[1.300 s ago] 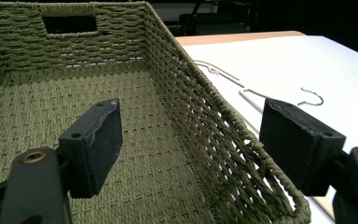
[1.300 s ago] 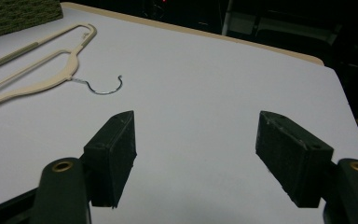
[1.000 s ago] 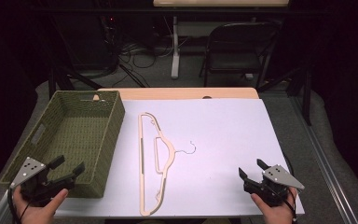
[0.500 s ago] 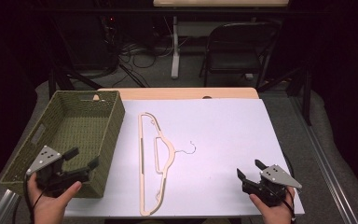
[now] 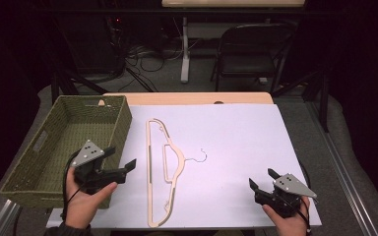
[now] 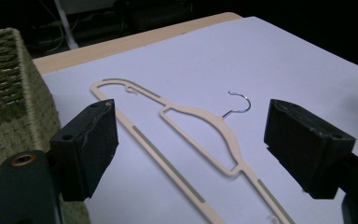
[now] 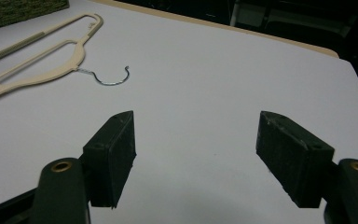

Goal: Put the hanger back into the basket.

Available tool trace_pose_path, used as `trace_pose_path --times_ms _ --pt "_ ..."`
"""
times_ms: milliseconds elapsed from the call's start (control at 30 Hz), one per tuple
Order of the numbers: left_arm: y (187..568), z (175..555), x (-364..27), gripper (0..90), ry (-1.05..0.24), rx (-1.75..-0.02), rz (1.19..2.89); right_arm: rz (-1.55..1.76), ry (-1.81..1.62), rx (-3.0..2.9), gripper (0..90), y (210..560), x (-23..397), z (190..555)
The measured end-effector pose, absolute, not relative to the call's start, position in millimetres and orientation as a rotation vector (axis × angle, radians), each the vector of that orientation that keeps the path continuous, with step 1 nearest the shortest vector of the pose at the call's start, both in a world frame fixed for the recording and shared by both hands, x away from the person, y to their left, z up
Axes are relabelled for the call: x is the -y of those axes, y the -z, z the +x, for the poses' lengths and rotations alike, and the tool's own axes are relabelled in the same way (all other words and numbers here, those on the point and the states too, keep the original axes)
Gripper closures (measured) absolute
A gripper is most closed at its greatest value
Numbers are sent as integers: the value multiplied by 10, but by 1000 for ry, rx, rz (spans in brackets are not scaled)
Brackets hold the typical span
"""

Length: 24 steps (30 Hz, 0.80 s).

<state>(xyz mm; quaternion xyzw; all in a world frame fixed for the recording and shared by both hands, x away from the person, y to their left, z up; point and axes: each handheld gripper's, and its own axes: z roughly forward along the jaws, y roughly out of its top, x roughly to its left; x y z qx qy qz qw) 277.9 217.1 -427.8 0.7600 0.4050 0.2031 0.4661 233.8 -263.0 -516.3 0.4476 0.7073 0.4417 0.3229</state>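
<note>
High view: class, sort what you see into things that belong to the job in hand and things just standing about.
Job:
hanger
left gripper, open, pointed at the hanger
right gripper, open, apart from it

Standing about:
basket
chair

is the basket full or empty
Empty. The high view looks straight into the basket and shows only its bare woven floor and walls; the hanger lies outside it on the white sheet.

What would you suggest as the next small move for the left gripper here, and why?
Probably ease the left gripper forward and down to the hanger. Its jaws are open and aimed at the hanger, which lies flat and untouched beside the basket.
</note>
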Motion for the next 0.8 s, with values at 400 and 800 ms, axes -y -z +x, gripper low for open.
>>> trace_pose_path --times_ms 400,800 --pt "4329 2963 -1958 258 -445 -987 1911 1179 -1154 -1867 283 5169 2629 2343" --pt "4358 3104 -1804 335 -410 -982 1992 1178 -1156 -1867 284 5180 2622 2352"
